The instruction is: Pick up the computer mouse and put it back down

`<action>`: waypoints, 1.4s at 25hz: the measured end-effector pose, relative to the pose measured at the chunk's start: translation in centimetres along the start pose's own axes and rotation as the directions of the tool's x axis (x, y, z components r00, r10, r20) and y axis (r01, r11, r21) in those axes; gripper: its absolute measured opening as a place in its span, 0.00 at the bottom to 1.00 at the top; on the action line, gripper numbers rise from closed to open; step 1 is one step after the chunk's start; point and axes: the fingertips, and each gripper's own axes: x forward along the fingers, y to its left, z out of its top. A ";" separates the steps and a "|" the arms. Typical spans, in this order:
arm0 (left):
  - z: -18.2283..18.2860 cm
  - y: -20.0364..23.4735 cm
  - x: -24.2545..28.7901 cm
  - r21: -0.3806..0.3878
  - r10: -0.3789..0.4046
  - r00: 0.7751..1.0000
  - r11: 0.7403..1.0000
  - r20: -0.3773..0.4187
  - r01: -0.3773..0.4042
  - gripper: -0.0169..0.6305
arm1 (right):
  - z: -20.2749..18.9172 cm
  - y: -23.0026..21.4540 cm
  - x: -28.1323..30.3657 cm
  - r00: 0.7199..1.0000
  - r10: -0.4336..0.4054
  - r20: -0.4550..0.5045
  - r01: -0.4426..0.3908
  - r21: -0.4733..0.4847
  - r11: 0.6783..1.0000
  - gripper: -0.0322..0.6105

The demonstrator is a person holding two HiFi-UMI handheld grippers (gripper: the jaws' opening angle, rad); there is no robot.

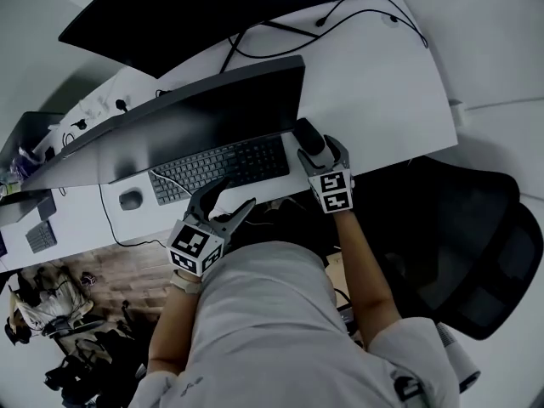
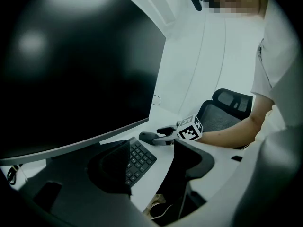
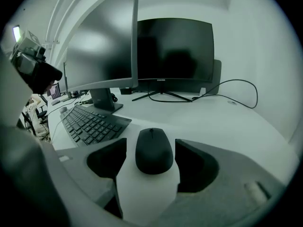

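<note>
1. white desk point(image 1: 374, 83): it runs on a slant across the head view, and everything below sits on it or at its edge.
2. two dark monitors: the far monitor point(image 1: 204, 7) stands at the back and the near monitor point(image 1: 212, 117) in front of it. both screens are blank.
3. black mesh office chair point(image 1: 467, 236): off the desk's front edge, on your right side.
4. black keyboard point(image 1: 221, 167): lies just below the near monitor, parallel to it.
5. right gripper point(image 1: 318, 153): down at the desk, just right of the keyboard's end. its jaws are spread and straddle the computer mouse, one on each flank. a sliver of desk shows on the left flank. the right flank is very close, and you can't tell whether it touches.
6. left gripper point(image 1: 236, 192): at the desk's front edge below the keyboard, jaws wide apart. in the left gripper view only the desk edge and a keyboard corner show between them, so it holds nothing.
7. black computer mouse point(image 3: 154, 155): flat on the desk between your right jaws. its nose pokes out past the jaw tips, toward the far monitor.
8. small grey rounded object point(image 1: 130, 199): on the desk left of the keyboard, well apart from both grippers.
9. black cables point(image 1: 340, 15): looped on the desk behind the monitors.
</note>
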 end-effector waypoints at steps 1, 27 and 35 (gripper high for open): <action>0.0 0.3 0.0 -0.003 0.003 1.000 1.000 -0.006 -0.003 0.48 | 0.0 -0.1 0.5 1.000 0.005 -0.011 -0.005 -0.002 1.000 0.53; -0.2 1.7 -0.3 -0.021 0.034 0.999 0.999 -0.010 -0.034 0.48 | -1.1 -1.4 2.5 0.996 -0.011 -0.093 0.010 -0.007 1.000 0.50; 1.0 -0.7 1.0 0.009 0.003 1.000 1.000 0.012 -0.004 0.48 | -0.5 -2.8 -1.8 0.998 -0.045 -0.037 0.046 0.011 0.999 0.50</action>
